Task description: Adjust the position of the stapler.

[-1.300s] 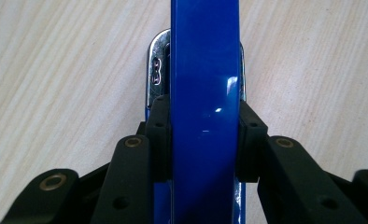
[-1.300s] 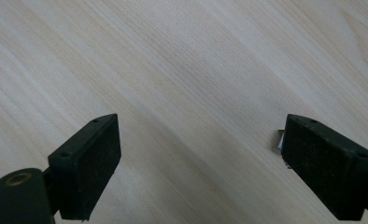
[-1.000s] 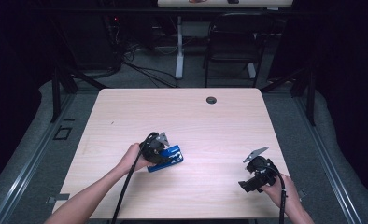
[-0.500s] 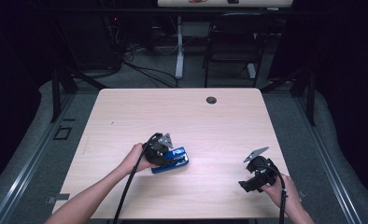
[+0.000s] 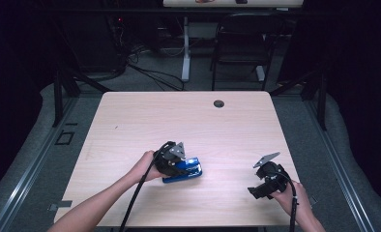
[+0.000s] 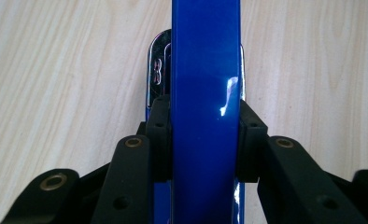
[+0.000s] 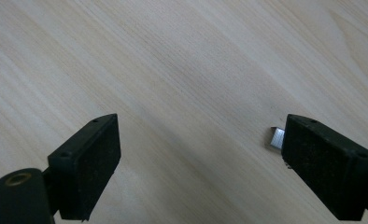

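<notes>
Just below the high view's centre, a glossy blue metal stapler is clamped between the left gripper's jaws (flat on the wooden table); the right gripper is held open at lower right.

Glossy blue plastic stapler with shiny chrome metal base; matt pale wood-grain table; matt black fingers.

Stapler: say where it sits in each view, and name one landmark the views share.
High view: the stapler lies on the table's near half, left of centre, in the left hand-held gripper.
Left gripper view: its blue top runs up the middle, clamped between the jaws.
Right gripper view: pale wood between open jaws; no stapler.
Shared landmark: the table, its pale wood grain.
</notes>
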`<state>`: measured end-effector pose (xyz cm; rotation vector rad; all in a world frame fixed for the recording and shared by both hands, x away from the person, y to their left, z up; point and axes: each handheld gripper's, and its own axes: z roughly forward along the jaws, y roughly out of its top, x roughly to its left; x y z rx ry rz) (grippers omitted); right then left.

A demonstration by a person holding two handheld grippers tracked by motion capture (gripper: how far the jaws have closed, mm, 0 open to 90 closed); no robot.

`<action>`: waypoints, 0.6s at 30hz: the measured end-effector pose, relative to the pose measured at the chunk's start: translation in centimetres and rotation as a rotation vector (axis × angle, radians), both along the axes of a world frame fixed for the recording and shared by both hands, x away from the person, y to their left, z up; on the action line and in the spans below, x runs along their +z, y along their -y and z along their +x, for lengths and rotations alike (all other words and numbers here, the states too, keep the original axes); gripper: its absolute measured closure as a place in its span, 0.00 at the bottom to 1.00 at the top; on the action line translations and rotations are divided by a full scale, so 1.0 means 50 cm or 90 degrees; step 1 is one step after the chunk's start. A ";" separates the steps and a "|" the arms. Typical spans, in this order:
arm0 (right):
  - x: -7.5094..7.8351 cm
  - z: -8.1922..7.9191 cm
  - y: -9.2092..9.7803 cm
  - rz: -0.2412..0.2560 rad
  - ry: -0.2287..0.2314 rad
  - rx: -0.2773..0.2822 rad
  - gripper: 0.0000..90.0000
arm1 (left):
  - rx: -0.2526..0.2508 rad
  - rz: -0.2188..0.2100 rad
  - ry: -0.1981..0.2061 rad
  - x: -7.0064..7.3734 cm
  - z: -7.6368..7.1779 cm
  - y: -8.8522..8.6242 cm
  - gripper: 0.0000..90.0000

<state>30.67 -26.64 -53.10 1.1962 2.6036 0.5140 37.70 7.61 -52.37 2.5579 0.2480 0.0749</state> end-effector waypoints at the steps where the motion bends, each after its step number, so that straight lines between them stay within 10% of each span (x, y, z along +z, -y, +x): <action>1: 0.000 0.000 0.000 0.002 0.000 -0.001 0.13 | -0.004 0.002 -0.001 0.000 -0.001 0.002 0.74; 18: -0.002 -0.009 0.012 0.005 -0.001 -0.018 0.12 | -0.067 0.017 -0.021 -0.010 -0.023 0.054 0.74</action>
